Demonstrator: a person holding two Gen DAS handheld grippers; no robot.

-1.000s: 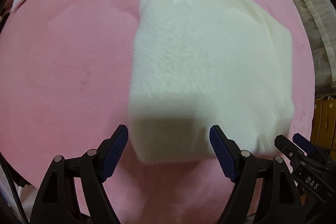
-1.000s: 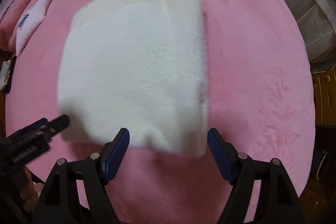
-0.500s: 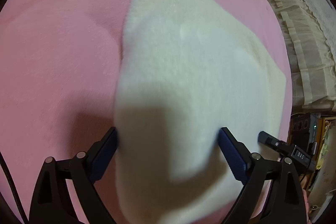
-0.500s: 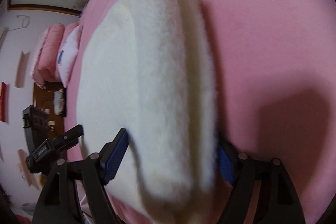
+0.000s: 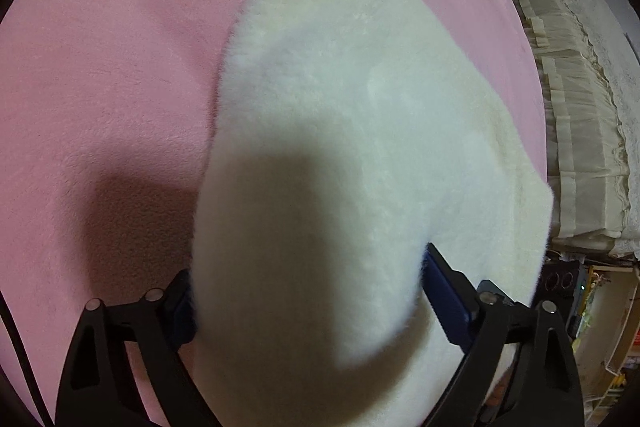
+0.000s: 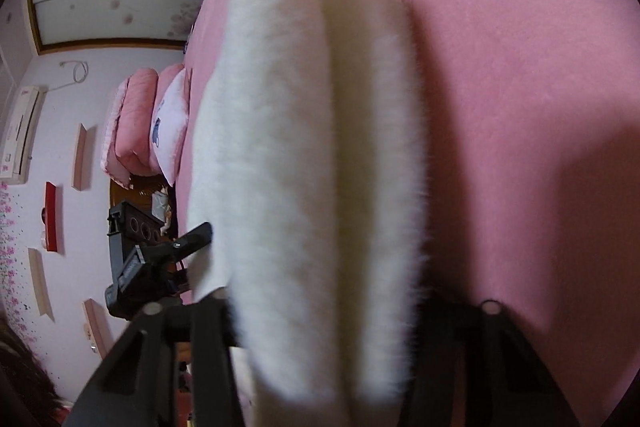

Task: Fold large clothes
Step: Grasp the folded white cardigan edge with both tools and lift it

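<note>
1. A pink blanket point(image 5: 120, 75) covers the bed.
2. The left gripper point(image 5: 308, 291) and right gripper point(image 6: 324, 311) each straddle, jaws wide, the folded white fleece garment point(image 5: 360, 115) (near edge raised).
3. Unclamped, thick layers may slip and unfold.

The folded garment point(image 5: 360, 147) lies on the bed cover point(image 5: 100, 67) — its near end between the left gripper's point(image 5: 308, 303) fingers; pillows point(image 6: 160, 123) lie behind, curtains point(image 5: 580, 127) at right.
</note>
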